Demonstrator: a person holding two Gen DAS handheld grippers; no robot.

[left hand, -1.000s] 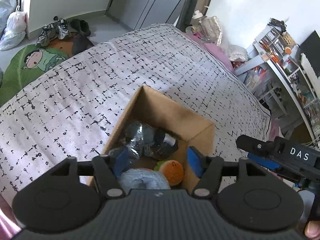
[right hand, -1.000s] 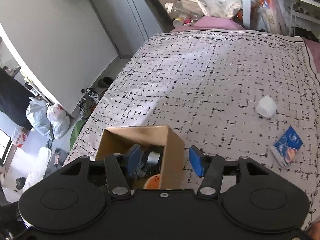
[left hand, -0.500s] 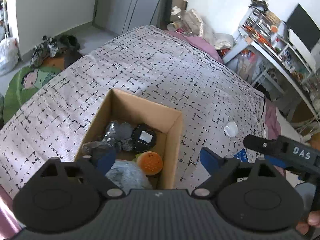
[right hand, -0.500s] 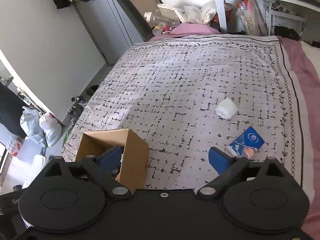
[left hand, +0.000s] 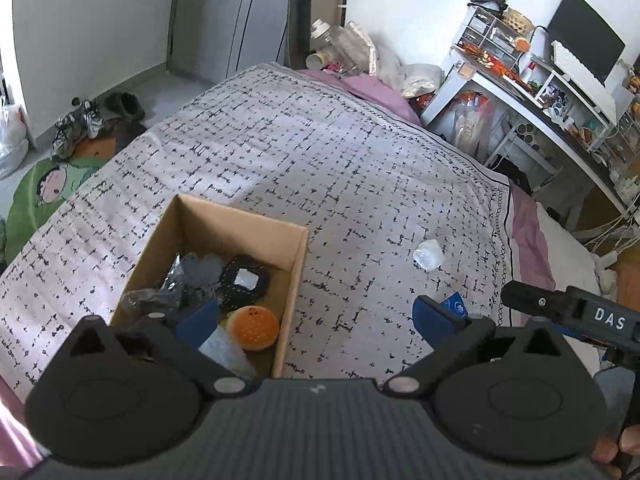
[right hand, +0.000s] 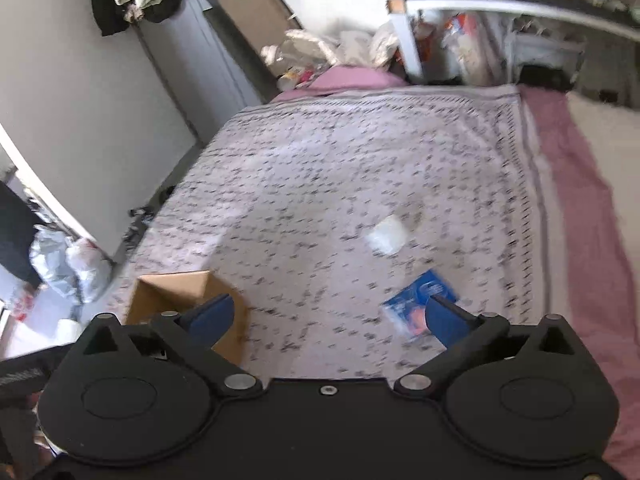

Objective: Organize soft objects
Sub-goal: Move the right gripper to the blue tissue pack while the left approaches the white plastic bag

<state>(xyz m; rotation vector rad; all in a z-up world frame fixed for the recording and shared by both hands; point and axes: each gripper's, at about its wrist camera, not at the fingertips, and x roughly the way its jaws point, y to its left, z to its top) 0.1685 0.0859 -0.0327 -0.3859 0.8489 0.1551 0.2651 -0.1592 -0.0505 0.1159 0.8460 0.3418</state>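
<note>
A cardboard box (left hand: 298,252) stands on the patterned bedspread (left hand: 320,160) and holds several soft items, among them an orange burger-shaped toy (left hand: 252,327), a pale blue plush and dark bundles. My left gripper (left hand: 314,320) is open and empty, its left finger over the box. A small white soft lump (left hand: 429,255) and a blue packet (left hand: 454,306) lie on the bed to the right. In the blurred right wrist view the box (right hand: 176,294), the white lump (right hand: 386,236) and the blue packet (right hand: 420,300) show. My right gripper (right hand: 326,316) is open and empty, near the packet.
Shoes and a green cartoon mat (left hand: 44,188) lie on the floor to the left. A cluttered white desk with a monitor (left hand: 560,80) stands at the right. Bags and bottles (left hand: 352,52) pile up at the bed's far end. The right gripper's body (left hand: 576,312) shows at the right.
Both grippers have opened wider and swung to the right. The box has shifted left in both views, and the white lump and blue packet have come closer to the right gripper.
</note>
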